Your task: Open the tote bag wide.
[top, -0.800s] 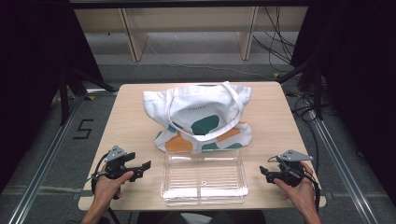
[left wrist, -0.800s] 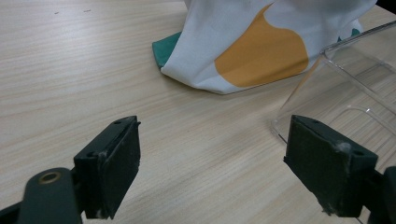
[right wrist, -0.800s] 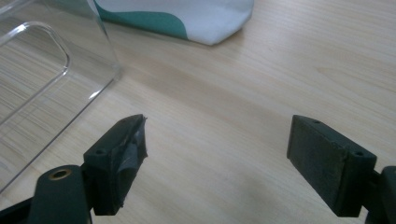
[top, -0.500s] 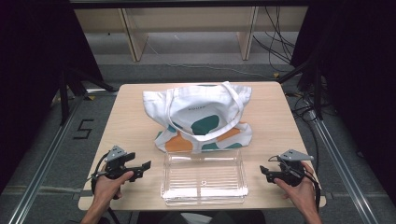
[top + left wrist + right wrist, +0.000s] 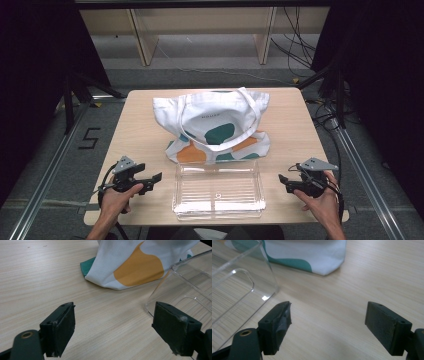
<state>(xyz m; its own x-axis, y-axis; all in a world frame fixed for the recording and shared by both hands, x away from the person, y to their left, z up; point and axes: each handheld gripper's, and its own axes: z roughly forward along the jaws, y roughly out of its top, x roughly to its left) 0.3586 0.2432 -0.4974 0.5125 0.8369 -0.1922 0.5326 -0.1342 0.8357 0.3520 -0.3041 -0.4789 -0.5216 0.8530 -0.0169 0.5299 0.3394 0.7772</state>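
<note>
A white tote bag (image 5: pixel 215 125) with green and orange patches lies in the middle of the wooden table (image 5: pixel 140 130), handles draped over it. In front of it stands a clear plastic tray (image 5: pixel 218 190) with nothing in it. My left gripper (image 5: pixel 152 180) rests low at the tray's left, open, nothing between its jaws. My right gripper (image 5: pixel 284 181) sits at the tray's right, also open. In the left gripper view my left gripper (image 5: pixel 112 330) faces the bag's (image 5: pixel 135 265) orange corner and the tray (image 5: pixel 185 287). In the right gripper view my right gripper (image 5: pixel 328 326) points past the tray's corner (image 5: pixel 244 282) toward the bag (image 5: pixel 312 255).
The table stands inside a metal frame with rails (image 5: pixel 45 170) on the floor at either side. Shelving legs (image 5: pixel 142 40) and cables (image 5: pixel 300 50) lie beyond the far edge. Bare wood lies left and right of the bag.
</note>
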